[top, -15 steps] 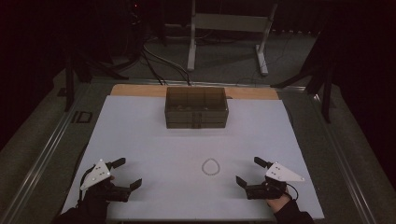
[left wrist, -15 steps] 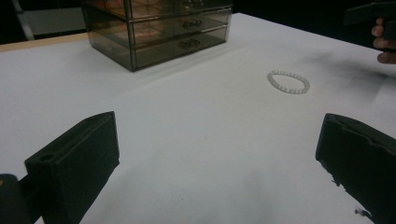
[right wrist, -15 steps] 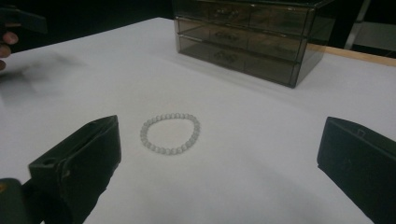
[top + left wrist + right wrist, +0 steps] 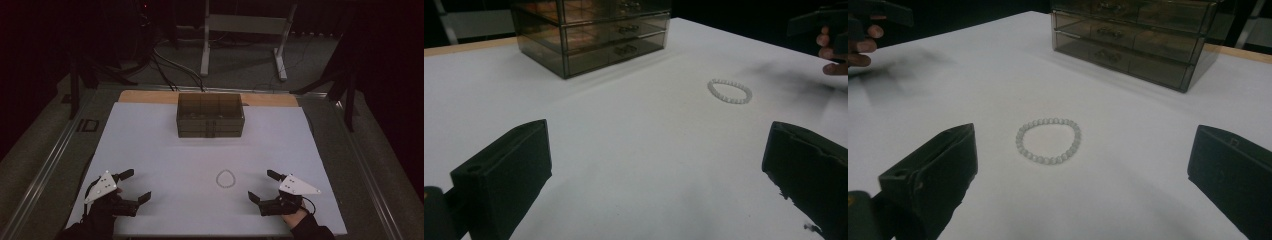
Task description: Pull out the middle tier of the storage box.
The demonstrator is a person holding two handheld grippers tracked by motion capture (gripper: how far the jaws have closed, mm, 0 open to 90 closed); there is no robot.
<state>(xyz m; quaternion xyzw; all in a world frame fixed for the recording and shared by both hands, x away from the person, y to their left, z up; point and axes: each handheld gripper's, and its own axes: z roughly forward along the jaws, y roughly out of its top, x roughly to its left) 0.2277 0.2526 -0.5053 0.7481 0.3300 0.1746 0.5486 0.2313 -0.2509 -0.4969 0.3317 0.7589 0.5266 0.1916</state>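
A bracelet (image 4: 225,178) of small pale, whitish beads lies flat on the white table (image 4: 165,150), its loop closed and slightly egg-shaped. It rests near the table's near edge, about midway between the left and right edges. The beads look faintly translucent, perhaps, in the dim light.

Dim room, lit white table (image 4: 150,145) (soft shadows near its edges), surroundings dark, close jaws slightly blurred.
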